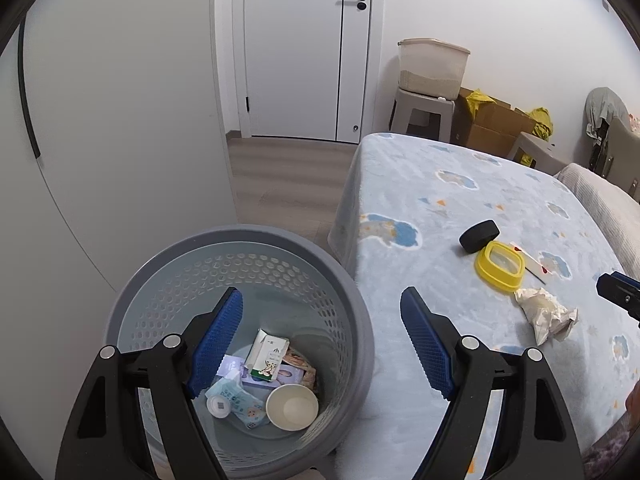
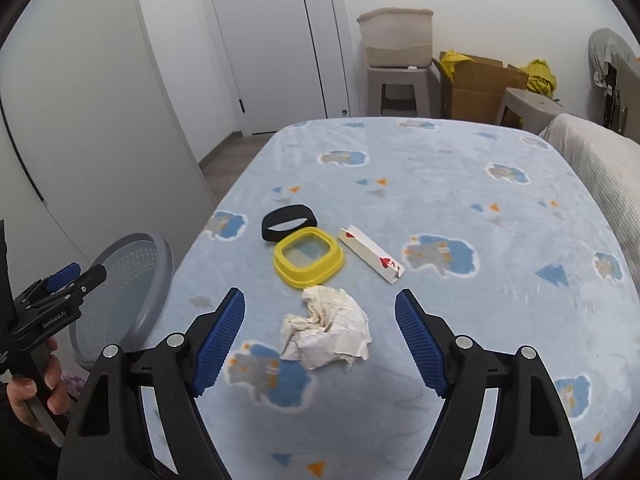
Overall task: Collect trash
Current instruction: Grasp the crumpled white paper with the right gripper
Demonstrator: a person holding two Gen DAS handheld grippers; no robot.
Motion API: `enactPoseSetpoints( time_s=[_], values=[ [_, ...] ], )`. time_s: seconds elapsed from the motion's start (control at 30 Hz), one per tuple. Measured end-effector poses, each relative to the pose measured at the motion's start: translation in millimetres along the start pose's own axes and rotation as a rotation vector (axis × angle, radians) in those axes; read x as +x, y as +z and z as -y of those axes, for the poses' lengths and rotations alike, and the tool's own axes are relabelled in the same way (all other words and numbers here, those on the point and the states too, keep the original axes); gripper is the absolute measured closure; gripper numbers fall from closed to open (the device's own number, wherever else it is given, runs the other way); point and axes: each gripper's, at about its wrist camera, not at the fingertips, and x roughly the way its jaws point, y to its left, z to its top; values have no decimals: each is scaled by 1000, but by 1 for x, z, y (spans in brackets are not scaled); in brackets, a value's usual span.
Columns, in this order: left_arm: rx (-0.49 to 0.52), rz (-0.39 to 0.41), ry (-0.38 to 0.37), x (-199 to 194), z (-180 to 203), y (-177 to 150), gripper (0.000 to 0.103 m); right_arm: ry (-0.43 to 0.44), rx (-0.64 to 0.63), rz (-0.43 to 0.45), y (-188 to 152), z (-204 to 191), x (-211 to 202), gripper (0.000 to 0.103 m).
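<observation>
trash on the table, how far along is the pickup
Done: the bin already holds a paper cup, carton and wrappers. In hand: nothing; the right gripper is opening around the crumpled paper. Left: that paper; the left gripper hangs open over the bin.

Bare blanket (image 2: 440, 168) surrounds the crumpled paper (image 2: 326, 330); only the yellow lid (image 2: 308, 260) lies just behind.

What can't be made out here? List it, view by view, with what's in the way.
- Left wrist view: trash at the bottom of the bin is partly covered by the left gripper.
- Left wrist view: the right gripper is cut off by the frame edge.
- Right wrist view: the bin's contents are hidden behind its rim.
- Right wrist view: the playing card lies foreshortened; its rank is too small to read.
</observation>
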Motion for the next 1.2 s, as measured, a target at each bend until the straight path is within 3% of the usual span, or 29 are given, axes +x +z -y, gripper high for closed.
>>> enactPoseSetpoints(
  time_s=[0.4,0.73,1.0,1.2],
  values=[
    [37,-22,-26,10,20,-1,25,59,-16,-98,-3,2,46,27],
    [53,-45,-37,17,27,-4,25,36,-2,-163,-12,8,78,27],
    [91,-45,-33,19,38,-7,25,35,-38,-182,-18,2,82,45],
    [121,-47,-22,21,49,-10,25,43,-16,-171,-21,6,77,49]
  ],
)
